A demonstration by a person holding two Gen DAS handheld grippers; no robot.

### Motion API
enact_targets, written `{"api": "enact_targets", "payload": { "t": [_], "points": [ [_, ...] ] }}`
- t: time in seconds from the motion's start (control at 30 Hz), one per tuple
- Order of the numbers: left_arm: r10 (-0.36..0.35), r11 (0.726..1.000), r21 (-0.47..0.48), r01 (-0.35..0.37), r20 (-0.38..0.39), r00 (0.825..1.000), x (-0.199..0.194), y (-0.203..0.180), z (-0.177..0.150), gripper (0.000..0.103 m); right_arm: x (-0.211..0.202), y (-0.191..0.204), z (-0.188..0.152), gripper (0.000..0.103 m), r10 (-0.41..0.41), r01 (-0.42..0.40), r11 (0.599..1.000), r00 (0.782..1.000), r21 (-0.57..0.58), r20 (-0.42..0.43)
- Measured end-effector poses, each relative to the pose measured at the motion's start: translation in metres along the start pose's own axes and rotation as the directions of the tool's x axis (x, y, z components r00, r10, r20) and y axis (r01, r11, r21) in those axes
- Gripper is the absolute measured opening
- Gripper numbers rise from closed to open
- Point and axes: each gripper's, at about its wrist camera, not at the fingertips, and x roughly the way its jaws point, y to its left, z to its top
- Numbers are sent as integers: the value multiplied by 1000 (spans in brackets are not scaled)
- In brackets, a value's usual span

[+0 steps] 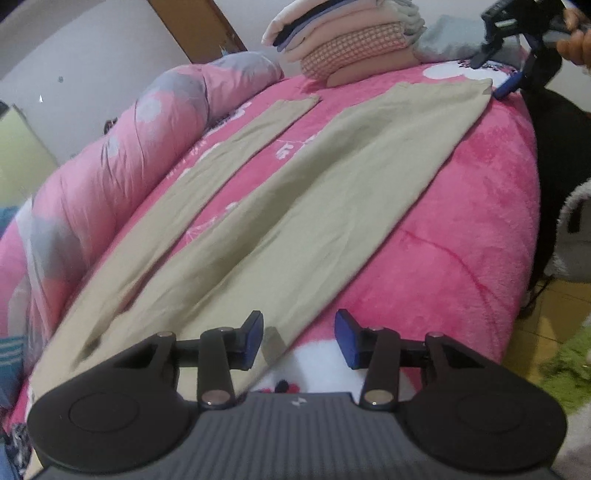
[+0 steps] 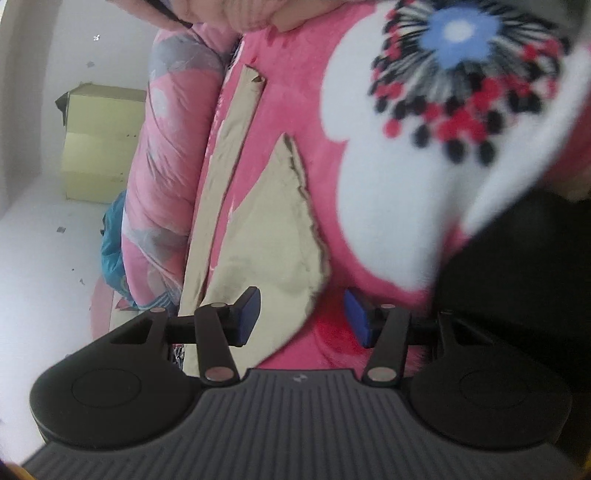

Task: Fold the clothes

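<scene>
A pair of beige trousers (image 1: 295, 206) lies spread flat on the pink fleece blanket (image 1: 461, 221) that covers the bed, its two legs parted so a strip of pink shows between them. One leg runs along the side nearest the rolled quilt; the wider part lies toward the middle of the bed.

The left gripper (image 1: 298, 338) hangs over one end of the trousers, its jaws spread wide with nothing between them; one blue pad (image 1: 255, 338) sits above the cloth edge, the other above the blanket. I cannot tell whether the pads touch the fabric.

At the opposite end the right gripper (image 2: 302, 317) is set the same way, jaws wide and holding nothing, with one pad over a beige corner (image 2: 266, 251) and the other over pink blanket. From the left wrist view that gripper shows in the far corner, held in a person's hand (image 1: 574, 44).

A pink and grey quilt (image 1: 110, 166) lies rolled along the far side of the bed. A stack of folded clothes (image 1: 340, 37) sits on the blanket past the trousers. A white patch with a blue-centred flower print (image 2: 458, 33) marks the blanket near the right gripper. A pale yellow box (image 2: 99, 144) stands against the wall.
</scene>
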Motion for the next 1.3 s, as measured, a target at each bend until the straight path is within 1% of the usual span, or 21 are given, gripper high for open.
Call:
{"api": "enact_targets", "payload": {
  "t": [0.07,0.1,0.17,0.2,0.23,0.3,0.33,0.5,0.6,0.63,0.73,0.8,0.83,0.93,1.0,1.07,1.1,1.17,1.2,1.23,1.3],
  "points": [
    [4,1000,-9,-3,3,1000,5,1,1,32,7,7,2,47,-30,31,999,999,-31,13],
    [3,1000,-18,-3,4,1000,7,1,1,29,10,8,2,43,-51,52,998,998,-29,26],
    [16,999,-27,-16,8,1000,12,-1,3,8,13,10,2,25,-70,72,997,996,-31,54],
    [37,999,-20,-37,12,999,12,-4,4,7,11,13,2,9,-85,89,995,994,-50,73],
    [48,999,-22,-47,22,999,10,-4,5,3,10,16,3,6,-90,96,993,992,-66,91],
    [59,997,-56,-56,50,997,-1,0,8,3,2,32,2,6,-45,59,992,992,-113,117],
    [46,995,-97,-39,65,997,-10,8,9,2,-3,42,1,6,-19,38,989,991,-145,129],
    [-15,990,-137,23,58,998,-20,9,-4,2,-40,80,-13,5,30,3,966,992,-258,124],
    [-52,985,-160,60,55,997,-25,10,-11,3,-39,66,-24,5,-52,74,966,994,-249,92],
    [-64,983,-168,72,54,996,-27,10,-14,3,-34,55,-26,5,-79,95,971,994,-221,81],
    [-101,975,-191,109,52,994,-33,11,-21,4,-22,24,-34,6,-164,170,972,985,-160,48],
    [-125,969,-207,133,51,991,-37,11,-26,6,-28,14,-37,9,-193,196,972,981,-126,37],
    [-137,966,-215,145,51,989,-39,12,-29,10,-34,13,-37,10,-213,218,968,976,-124,51],
    [-153,955,-246,168,76,985,-48,18,-33,23,-62,31,-30,10,-276,313,929,941,-195,194],
    [-161,941,-281,186,108,981,-56,27,-36,25,-75,47,-22,10,-273,340,908,924,-245,269],
    [-162,913,-352,205,149,976,-63,42,-39,27,-69,65,-13,11,-261,352,880,919,-320,294],
    [-150,898,-391,204,165,975,-66,49,-40,29,-60,75,-10,13,-261,362,856,919,-369,297],
    [-120,868,-456,196,189,975,-69,62,-42,33,-37,92,-2,25,-253,369,807,922,-461,294],
    [-93,859,-482,174,188,978,-68,66,-42,33,-25,96,3,38,-256,372,790,922,-487,289],
    [-69,855,-496,151,181,981,-65,69,-41,34,-14,94,11,45,-277,385,790,918,-477,283],
    [-24,841,-531,109,163,986,-54,71,-38,36,9,89,26,46,-318,412,788,909,-458,270]
  ]
}}
